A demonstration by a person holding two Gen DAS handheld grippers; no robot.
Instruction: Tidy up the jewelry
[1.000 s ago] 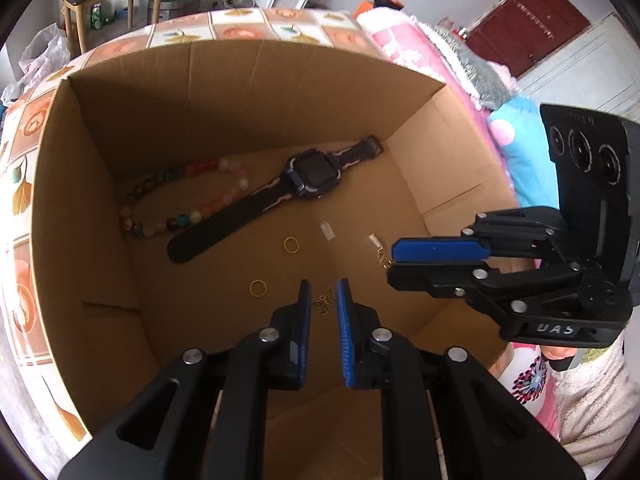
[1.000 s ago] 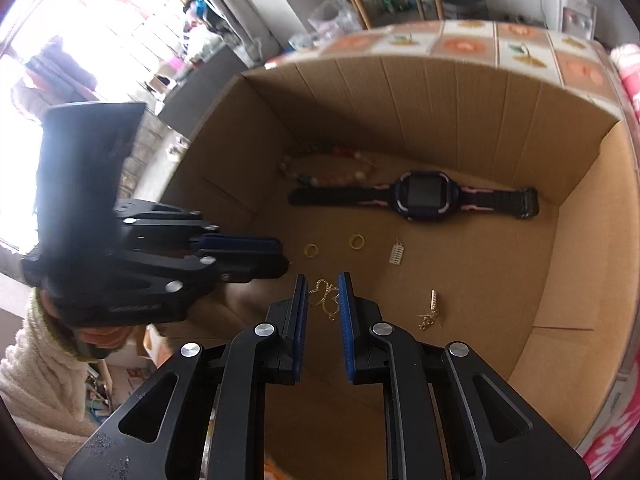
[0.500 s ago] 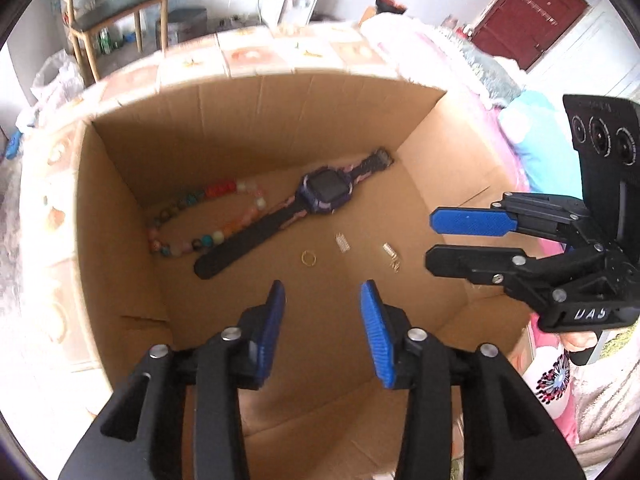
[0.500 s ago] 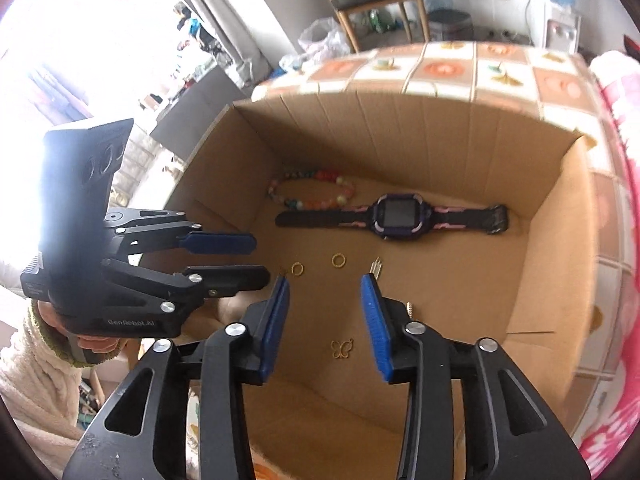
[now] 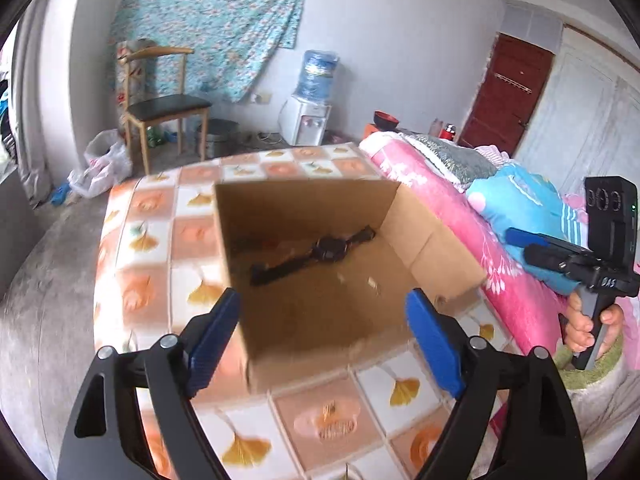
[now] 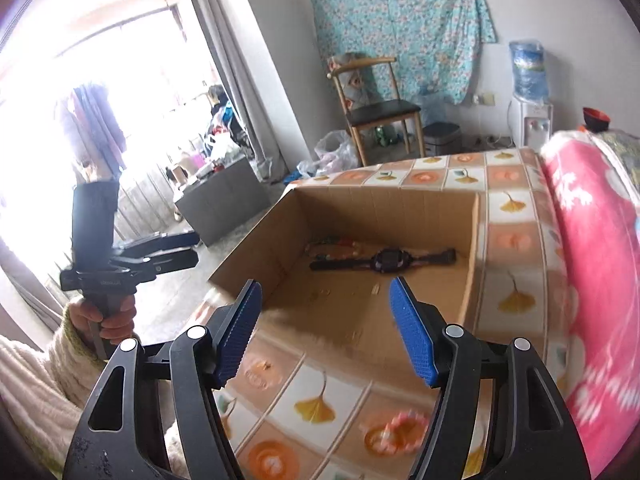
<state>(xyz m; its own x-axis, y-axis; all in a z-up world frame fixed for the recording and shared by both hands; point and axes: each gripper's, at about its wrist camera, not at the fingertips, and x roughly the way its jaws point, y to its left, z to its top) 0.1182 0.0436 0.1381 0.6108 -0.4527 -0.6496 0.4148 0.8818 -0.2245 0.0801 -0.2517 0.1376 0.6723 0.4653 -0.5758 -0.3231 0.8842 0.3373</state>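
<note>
With both our left gripper [image 5: 324,336] and right gripper [image 6: 326,326] empty, jaws opening, the watch [image 6: 386,261] lies crosswise deep inside the box [image 6: 384,208], ahead of both.

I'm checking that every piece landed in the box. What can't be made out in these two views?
- Bead bracelet: blurred in the right wrist view; a smear in the left wrist view.
- Small gold pieces on the cardboard box floor: too small and motion-blurred to count.
- Floor nearest the cameras: hidden by the box's front wall.
</note>
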